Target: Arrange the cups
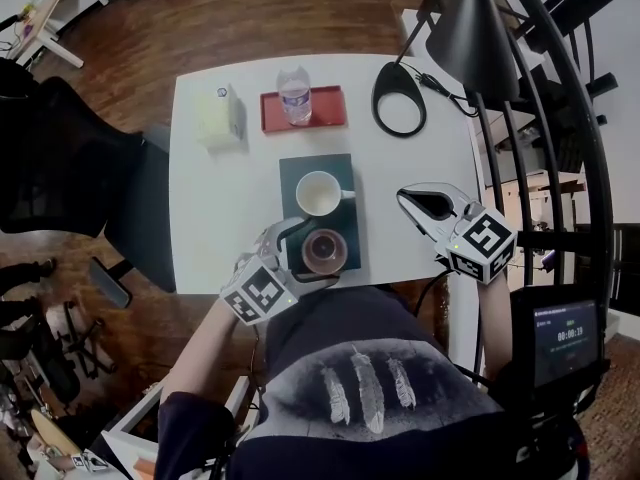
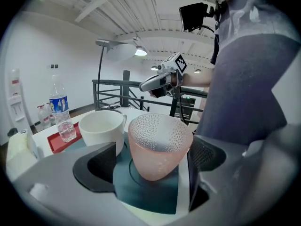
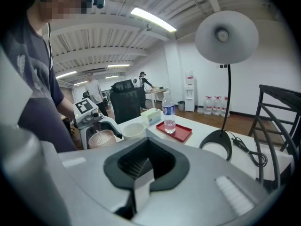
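Pink and dimpled, the glass cup point(image 2: 160, 145) stood upright, mouth up, on the near end of a dark green mat point(image 1: 295, 173) on the white table point(image 1: 220, 218). The left gripper point(image 2: 153, 163) had its jaws spread wide on either side of the cup, not pressing on it. Just behind the cup on the same mat sat a white mug point(image 1: 320, 192), also upright, its handle pointing toward the right gripper point(image 1: 404, 197). That gripper hung over the table's right side with its jaws pressed together and empty. Farther back a water bottle point(image 1: 295, 95) stood on a red tray point(image 1: 270, 113), its blue label too small to read. A pale tissue box point(image 1: 218, 118) lay to the tray's left and a black desk lamp point(image 1: 399, 98) stood to its right.
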Available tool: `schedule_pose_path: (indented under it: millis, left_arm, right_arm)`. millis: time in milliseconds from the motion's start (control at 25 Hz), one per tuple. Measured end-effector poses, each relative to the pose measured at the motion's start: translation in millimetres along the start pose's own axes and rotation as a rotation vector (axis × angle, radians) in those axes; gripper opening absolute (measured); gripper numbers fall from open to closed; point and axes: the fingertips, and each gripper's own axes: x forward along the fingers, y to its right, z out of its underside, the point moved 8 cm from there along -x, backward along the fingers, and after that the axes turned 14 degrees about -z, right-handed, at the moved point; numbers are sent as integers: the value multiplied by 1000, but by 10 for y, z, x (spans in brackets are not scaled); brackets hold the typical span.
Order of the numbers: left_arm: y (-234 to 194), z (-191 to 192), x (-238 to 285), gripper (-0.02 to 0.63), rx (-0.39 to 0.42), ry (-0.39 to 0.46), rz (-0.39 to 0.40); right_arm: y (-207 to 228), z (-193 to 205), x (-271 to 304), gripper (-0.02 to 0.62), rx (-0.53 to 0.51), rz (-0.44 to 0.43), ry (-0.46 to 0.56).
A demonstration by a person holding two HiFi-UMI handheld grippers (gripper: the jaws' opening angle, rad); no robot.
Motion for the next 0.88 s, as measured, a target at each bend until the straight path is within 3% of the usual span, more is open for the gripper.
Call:
schedule_pose_path:
  millis: [240,360,480,680,800,880]
  left_arm:
    - [-108,-189,-357,488,-37,57,-23]
    - [-169,-374,-612,488,-139,161,-38]
    - [-269,-527,-849,488,-270,231,18]
    - [-501,-710,-1006,478,-399,379,14]
    - [-547,-863,-1024,369,-436,463,35]
    - [-588,-908,-1007,189,-416,487,3]
  right_arm:
    - [12,-9,-24,2,-2,7,5]
    - [4,-22,-23,3,-2,9,7]
    - [14,-48,-8,3,-5,12,10]
    - [1,-132,94,3,-14,-12,34]
    - [-29,-209,156,3,-35,-32,41]
    - [-38,-252,170,3,-42,-37,52]
